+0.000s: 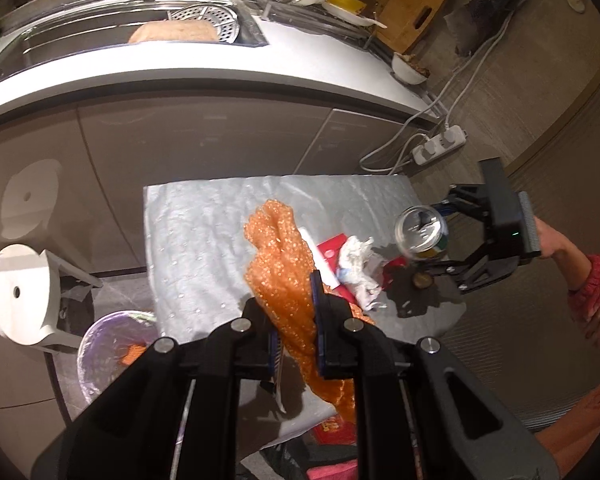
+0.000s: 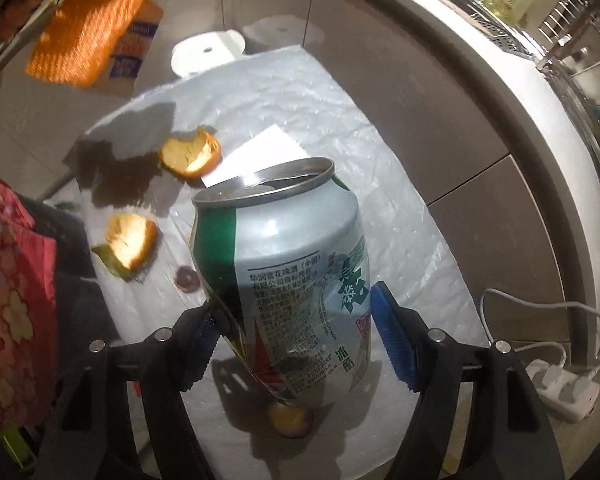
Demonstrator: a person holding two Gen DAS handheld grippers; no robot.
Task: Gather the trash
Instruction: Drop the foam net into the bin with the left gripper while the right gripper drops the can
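Two hand-held grippers are working over a low surface draped in a white bubble-textured sheet (image 1: 204,232), which is lying in front of the white kitchen counter (image 1: 100,80) and its grey cabinet fronts; a white stool (image 1: 24,288) is standing to the left of the sheet, and a round bin lined with a clear bag (image 1: 108,344) is sitting just below that stool in the left wrist view; the left gripper (image 1: 296,320) is clamping its blue pads together on a long piece of orange bubble wrap (image 1: 280,248), which is hanging lifted above the sheet; the right gripper (image 2: 300,344) is gripping a dented silver and green drink can (image 2: 288,272) between its pads, the left pad pressing into the crumpled side, the can tilting and raised off the sheet; a white power strip (image 1: 440,146) with its cables is lying on the floor beyond the far corner; crumpled white paper (image 1: 356,268) and a red wrapper (image 1: 332,248) are resting near the middle of the sheet; two pieces of orange peel (image 2: 190,152) are lying on the sheet, well apart from the can; a small round brownish piece (image 2: 290,418) is sitting under the can.
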